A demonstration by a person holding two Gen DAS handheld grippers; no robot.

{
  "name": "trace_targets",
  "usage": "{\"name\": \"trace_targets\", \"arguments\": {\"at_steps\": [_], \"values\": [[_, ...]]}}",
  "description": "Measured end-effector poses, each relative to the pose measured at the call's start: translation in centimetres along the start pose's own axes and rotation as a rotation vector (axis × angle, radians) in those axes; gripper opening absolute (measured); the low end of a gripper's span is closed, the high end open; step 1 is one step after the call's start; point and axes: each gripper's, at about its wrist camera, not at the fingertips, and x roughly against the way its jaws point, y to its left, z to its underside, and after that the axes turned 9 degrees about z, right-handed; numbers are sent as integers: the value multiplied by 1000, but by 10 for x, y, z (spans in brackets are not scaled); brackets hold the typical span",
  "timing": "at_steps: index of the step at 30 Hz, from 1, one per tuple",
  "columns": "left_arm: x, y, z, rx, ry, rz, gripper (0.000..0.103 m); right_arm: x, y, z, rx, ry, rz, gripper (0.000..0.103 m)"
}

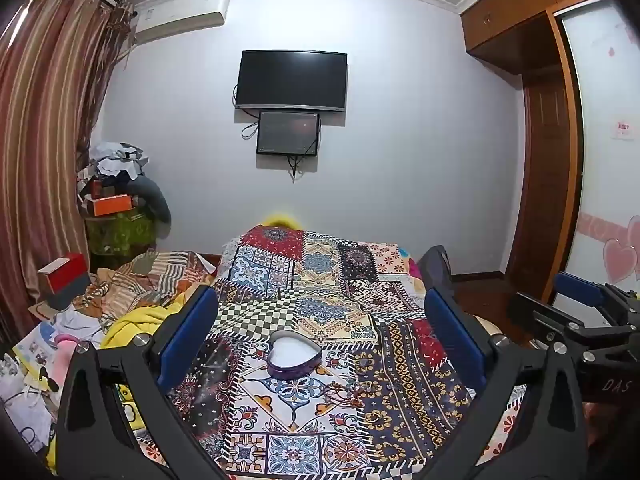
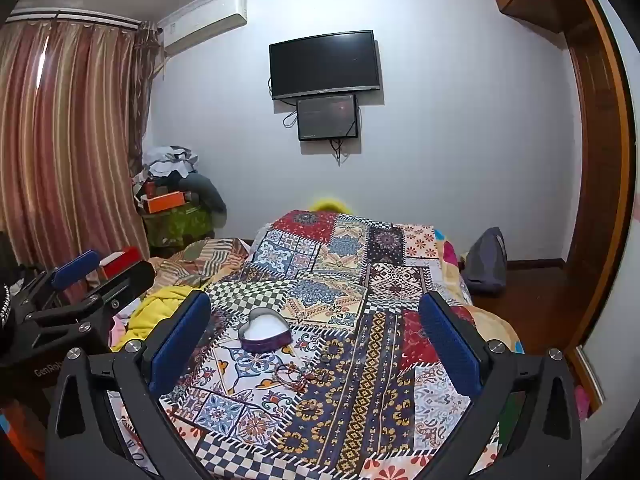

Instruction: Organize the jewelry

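Note:
A purple heart-shaped box (image 1: 294,356) (image 2: 264,330) with a white inside lies open on the patchwork cloth (image 1: 320,420) (image 2: 360,380). In front of it rests a tangle of thin red cord jewelry (image 1: 346,392) (image 2: 298,374). A small gold ring (image 1: 375,417) (image 2: 309,405) lies nearer to me, and a dark ring (image 2: 326,357) sits right of the box. My left gripper (image 1: 320,344) hovers open above the cloth, the box between its blue pads. My right gripper (image 2: 316,344) is open too, holding nothing. Each gripper shows at the edge of the other's view.
The cloth covers a bed running toward a white wall with a mounted TV (image 1: 291,80). Yellow and striped bedding (image 1: 140,292), a red box (image 1: 64,276) and papers clutter the left side. A grey bag (image 2: 486,260) and a wooden wardrobe (image 1: 544,160) stand on the right.

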Motion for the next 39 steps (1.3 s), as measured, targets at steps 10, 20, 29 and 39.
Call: {"name": "trace_targets", "arguments": {"at_steps": [10,20,29,39], "values": [[3,0,-3,9,-7,-4,103,4,4,0,4,-3,-2,103],[7,2,-4,21,-12,-8,103,6,6,1,4,-4,-2,103],[8,2,-6,18,-12,-5,103,1,8,0,3,-1,-5,103],[4,-2,-7,15,-11,2,103,0,7,0,2,-2,-3,103]]}}
